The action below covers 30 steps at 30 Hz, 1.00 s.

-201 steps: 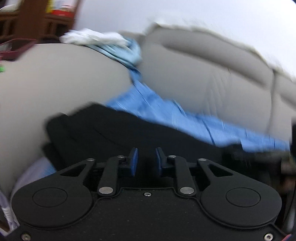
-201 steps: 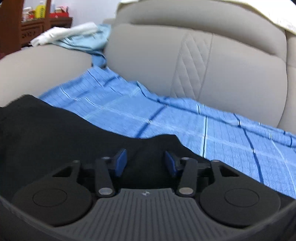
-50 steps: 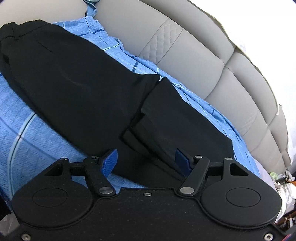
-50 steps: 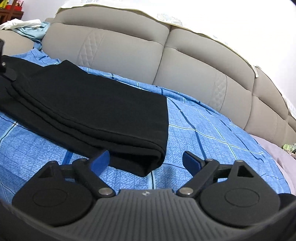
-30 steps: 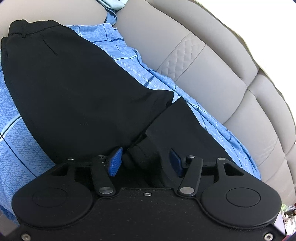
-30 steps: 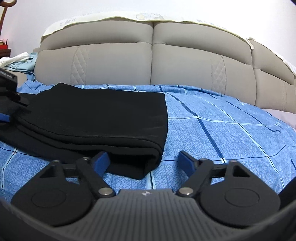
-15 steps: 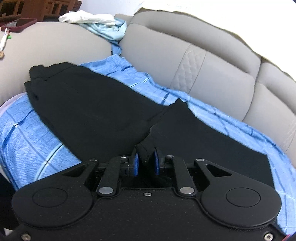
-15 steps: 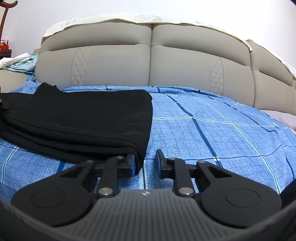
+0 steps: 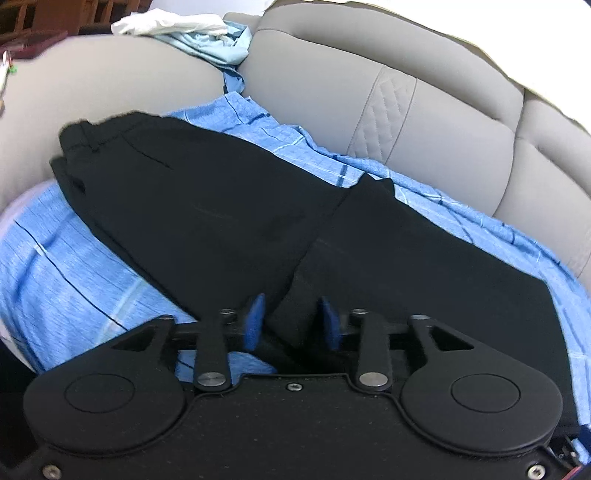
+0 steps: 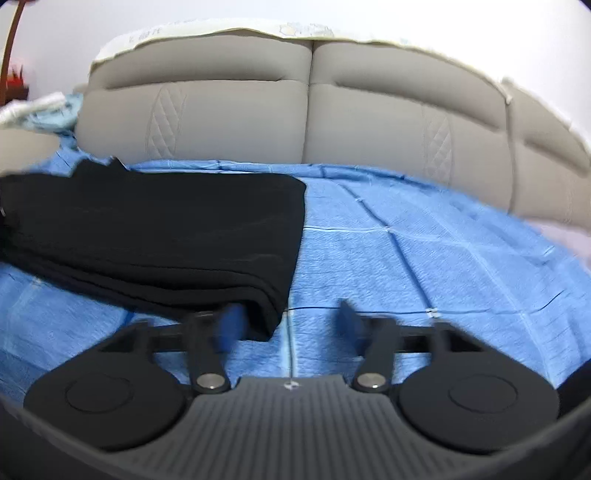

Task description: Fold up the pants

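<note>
Black pants (image 9: 207, 206) lie flat on a blue checked sheet (image 9: 66, 273) on a grey sofa. The legs are folded back over themselves, with the folded part (image 9: 424, 266) to the right and the waistband (image 9: 77, 140) at the far left. My left gripper (image 9: 290, 323) is open, its blue pads on either side of the near corner of the folded leg edge. In the right wrist view the folded pants (image 10: 155, 236) lie left of centre. My right gripper (image 10: 288, 317) is open, the pants' near fold corner just inside its left finger.
The sofa's grey padded backrest (image 10: 310, 110) runs along the far side, and a grey armrest (image 9: 92, 81) stands at the left. White and light blue clothes (image 9: 184, 29) lie on the armrest top. Bare blue sheet (image 10: 424, 266) spreads to the right of the pants.
Both grippers were shut on the pants' near edge half a second ago. Both have now opened and let go. The pants lie flat on the sheet.
</note>
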Motion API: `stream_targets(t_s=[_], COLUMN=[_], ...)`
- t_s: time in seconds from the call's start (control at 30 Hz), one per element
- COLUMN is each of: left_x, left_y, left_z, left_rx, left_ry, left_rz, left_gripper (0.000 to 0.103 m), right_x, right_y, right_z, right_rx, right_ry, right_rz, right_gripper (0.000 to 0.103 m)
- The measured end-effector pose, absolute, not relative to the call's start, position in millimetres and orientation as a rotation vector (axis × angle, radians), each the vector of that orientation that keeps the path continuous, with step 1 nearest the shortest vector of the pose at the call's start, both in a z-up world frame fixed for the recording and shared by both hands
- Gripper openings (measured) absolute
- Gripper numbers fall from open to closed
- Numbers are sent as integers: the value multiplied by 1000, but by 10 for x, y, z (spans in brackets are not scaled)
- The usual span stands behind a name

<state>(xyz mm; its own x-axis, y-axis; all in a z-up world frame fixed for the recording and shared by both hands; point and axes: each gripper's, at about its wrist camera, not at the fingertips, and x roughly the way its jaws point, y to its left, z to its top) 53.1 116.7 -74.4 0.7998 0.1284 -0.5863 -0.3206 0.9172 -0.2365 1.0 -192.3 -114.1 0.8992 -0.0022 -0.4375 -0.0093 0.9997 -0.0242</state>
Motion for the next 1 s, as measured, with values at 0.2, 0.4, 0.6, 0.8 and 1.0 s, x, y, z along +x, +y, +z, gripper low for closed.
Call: stream_targets(t_s=[0.2,0.4,0.6,0.8,1.0], left_x=[402,438,629,684,653], left_y=[1327,1214,955,869,878], left_z=[-454,-368,-666,-925,-966], left_rx=[-282,-271,-251,-154,-148], left_ry=[521,454,502,501,489], left_rz=[279,138,62,76,54], left_gripper=[46,16,16,11,11], right_x=[38,-27,-57,-151,-242], right_y=[-1910,-1773,-1654,-1680,-1525], right_z=[-1069,-1041,-1131,-1141,-1265], right_rx=[79,-24,-163,-196,-360], right_ry=[499,466,413,356,347], right_rz=[169,94,-38,-126,-165], right_gripper=[96,101,85,75,75])
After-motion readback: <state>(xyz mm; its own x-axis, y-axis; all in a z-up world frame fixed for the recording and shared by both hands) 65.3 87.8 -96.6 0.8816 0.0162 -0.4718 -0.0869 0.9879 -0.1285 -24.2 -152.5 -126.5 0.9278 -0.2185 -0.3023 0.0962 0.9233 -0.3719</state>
